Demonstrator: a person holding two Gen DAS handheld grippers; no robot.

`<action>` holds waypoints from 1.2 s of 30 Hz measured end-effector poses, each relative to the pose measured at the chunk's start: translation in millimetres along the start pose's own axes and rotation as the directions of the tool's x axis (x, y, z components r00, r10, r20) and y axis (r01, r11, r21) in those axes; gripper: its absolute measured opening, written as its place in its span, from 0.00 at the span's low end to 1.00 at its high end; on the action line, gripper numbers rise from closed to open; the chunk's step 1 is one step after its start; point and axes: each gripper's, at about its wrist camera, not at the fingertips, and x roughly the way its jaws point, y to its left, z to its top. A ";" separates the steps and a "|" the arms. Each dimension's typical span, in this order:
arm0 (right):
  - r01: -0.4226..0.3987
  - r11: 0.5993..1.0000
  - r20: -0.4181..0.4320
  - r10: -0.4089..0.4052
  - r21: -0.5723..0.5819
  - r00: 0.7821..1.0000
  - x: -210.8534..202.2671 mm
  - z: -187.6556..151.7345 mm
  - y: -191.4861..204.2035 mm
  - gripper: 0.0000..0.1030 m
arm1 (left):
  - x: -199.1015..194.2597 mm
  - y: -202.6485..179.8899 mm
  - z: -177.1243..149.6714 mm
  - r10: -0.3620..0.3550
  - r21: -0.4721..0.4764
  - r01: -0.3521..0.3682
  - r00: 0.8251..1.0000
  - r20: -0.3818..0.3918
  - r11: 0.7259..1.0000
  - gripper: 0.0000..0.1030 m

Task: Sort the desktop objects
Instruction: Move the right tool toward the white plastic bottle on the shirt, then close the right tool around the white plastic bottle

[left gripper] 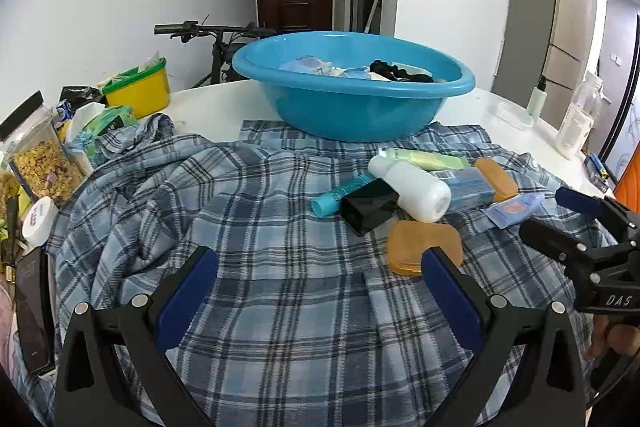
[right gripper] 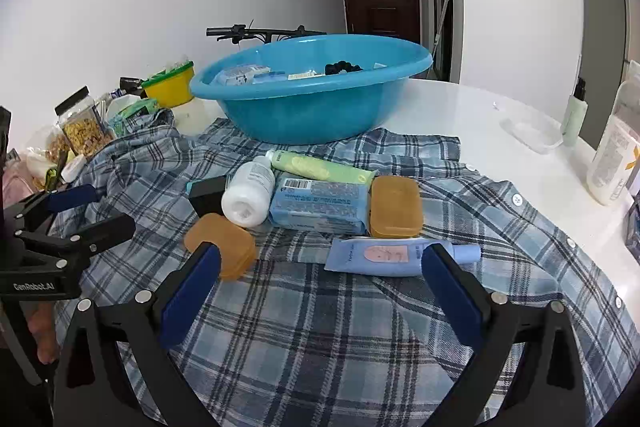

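Note:
A blue basin [left gripper: 352, 95] [right gripper: 308, 99] holding several small items stands at the back of a plaid shirt [left gripper: 260, 227] [right gripper: 320, 327]. In front of it lie a white bottle [left gripper: 412, 187] [right gripper: 250, 195], a green tube [left gripper: 428, 159] [right gripper: 320, 167], a blue packet [left gripper: 468, 187] [right gripper: 320, 203], a black box [left gripper: 370, 205] [right gripper: 208, 193], a teal tube [left gripper: 340, 195], two orange cases [left gripper: 424, 243] [right gripper: 396, 207] and a lilac tube [left gripper: 514, 205] [right gripper: 384, 257]. My left gripper [left gripper: 320, 287] [right gripper: 104, 213] is open over the shirt, short of the nearer orange case. My right gripper [right gripper: 322, 283] [left gripper: 552, 217] is open just before the lilac tube.
Along the left edge are a yellow tub [left gripper: 140, 91], a cereal jar [left gripper: 40, 159], tissue packs and a dark phone [left gripper: 34, 311]. On the white table [right gripper: 460, 111] at the right stand a clear tray [right gripper: 532, 133], a pump bottle [right gripper: 574, 115] and a large white bottle [right gripper: 612, 159]. A bicycle is behind the table.

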 end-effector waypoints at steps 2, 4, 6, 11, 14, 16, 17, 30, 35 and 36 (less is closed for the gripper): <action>-0.001 1.000 -0.004 0.001 -0.007 1.000 2.2 1.5 2.3 0.98 | 0.0 0.1 -0.3 -0.003 0.016 0.003 1.000 -0.002 1.000 1.00; 0.009 1.000 -0.012 -0.009 -0.009 1.000 4.8 3.9 4.5 0.98 | -1.4 -0.1 -0.9 -0.005 0.033 0.005 1.000 0.007 0.999 1.00; 0.005 1.000 -0.024 -0.005 -0.018 1.000 8.8 7.6 6.2 0.98 | -2.1 2.6 -1.2 -0.021 0.029 0.021 1.000 0.008 0.999 1.00; -0.021 0.997 -0.024 0.020 -0.077 1.000 15.1 17.4 15.6 0.98 | -3.2 14.0 -1.4 -0.035 -0.005 0.035 0.999 0.011 0.999 1.00; -0.058 0.993 -0.033 0.055 -0.105 0.998 23.3 27.0 25.6 0.98 | -2.1 19.9 -1.6 -0.055 -0.020 0.055 0.998 0.001 0.998 1.00; -0.061 0.987 -0.053 0.054 -0.146 0.997 32.8 33.7 36.7 0.86 | -2.2 21.1 -2.4 -0.057 -0.022 0.057 0.998 0.001 0.998 1.00; -0.065 0.984 -0.067 0.054 -0.166 0.996 39.0 36.7 41.7 0.80 | -2.0 21.7 -2.6 -0.061 -0.021 0.061 0.998 0.000 0.998 1.00; -0.089 0.965 -0.175 0.047 -0.246 0.984 88.3 41.0 66.4 0.43 | -0.1 33.2 -5.9 -0.072 -0.050 0.072 0.997 -0.008 0.996 1.00; -0.055 0.954 -0.172 0.004 -0.294 0.985 92.3 39.2 74.1 0.43 | 2.3 32.3 -7.2 -0.067 -0.048 0.066 0.998 -0.020 0.997 1.00; -0.045 0.951 -0.172 -0.009 -0.307 0.985 93.2 38.5 76.0 0.43 | 2.7 32.0 -7.0 -0.066 -0.048 0.065 0.998 -0.021 0.997 1.00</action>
